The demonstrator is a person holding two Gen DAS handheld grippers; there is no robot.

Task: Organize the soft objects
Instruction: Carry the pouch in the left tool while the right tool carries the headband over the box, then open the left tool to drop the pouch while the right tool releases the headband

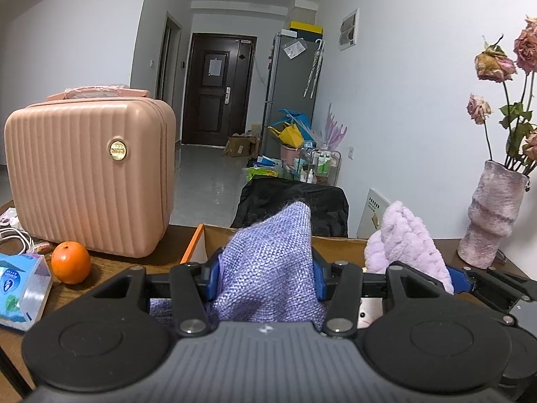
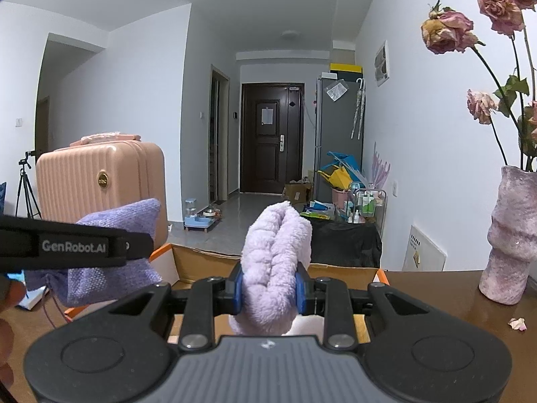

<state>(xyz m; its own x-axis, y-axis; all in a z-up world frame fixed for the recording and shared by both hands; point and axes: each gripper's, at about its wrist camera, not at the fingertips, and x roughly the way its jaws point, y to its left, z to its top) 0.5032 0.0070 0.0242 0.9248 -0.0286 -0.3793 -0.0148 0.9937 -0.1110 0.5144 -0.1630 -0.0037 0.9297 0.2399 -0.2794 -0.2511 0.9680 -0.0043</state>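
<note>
My left gripper [image 1: 266,268] is shut on a purple woven pouch [image 1: 268,262], whose corner sticks up between the blue pads. In the right wrist view that pouch [image 2: 110,231] hangs at the left behind the left gripper's black strap. My right gripper [image 2: 270,288] is shut on a fluffy lilac plush [image 2: 275,262], which bulges up between its pads; the left wrist view shows the plush [image 1: 406,241] at the right. Both are held over an open cardboard box [image 1: 339,247] with orange flaps, its far wall [image 2: 208,265] just ahead of the right gripper.
On the brown table stand a pink ribbed case [image 1: 90,174], an orange [image 1: 70,262], a tissue pack [image 1: 20,288] and a pink vase [image 2: 510,235] of dried roses. A chair draped in black [image 1: 292,208] stands beyond the table. A petal [image 2: 517,323] lies at the right.
</note>
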